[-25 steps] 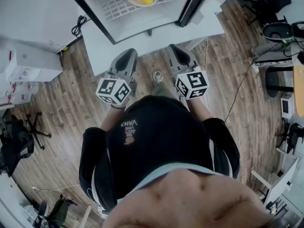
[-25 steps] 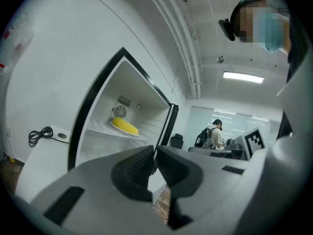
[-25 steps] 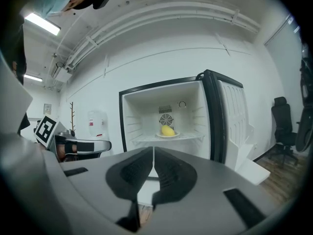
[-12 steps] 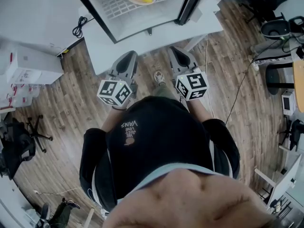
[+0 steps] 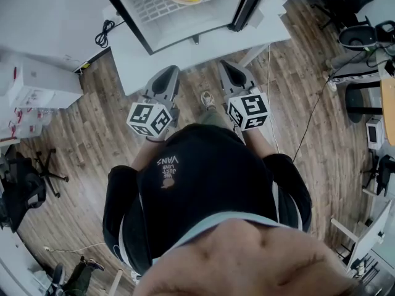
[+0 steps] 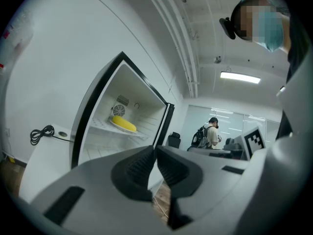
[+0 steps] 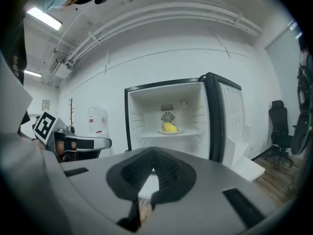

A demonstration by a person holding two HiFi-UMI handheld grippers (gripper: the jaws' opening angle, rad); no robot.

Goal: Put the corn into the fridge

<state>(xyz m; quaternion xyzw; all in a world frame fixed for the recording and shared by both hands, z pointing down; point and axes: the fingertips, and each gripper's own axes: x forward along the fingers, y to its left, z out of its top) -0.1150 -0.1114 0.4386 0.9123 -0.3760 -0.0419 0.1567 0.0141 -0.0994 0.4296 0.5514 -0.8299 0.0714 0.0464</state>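
With the corn (image 7: 169,127) on the fridge (image 7: 146,106) shelf, left gripper (image 6: 155,152) and right gripper (image 7: 153,163) hover, empty jaws pressed together, so shutting the door (image 7: 230,116) likely follows.

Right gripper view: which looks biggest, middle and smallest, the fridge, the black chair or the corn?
1. fridge: biggest.
2. black chair: middle, though how far away it stands is unclear.
3. corn: smallest, inside the fridge.
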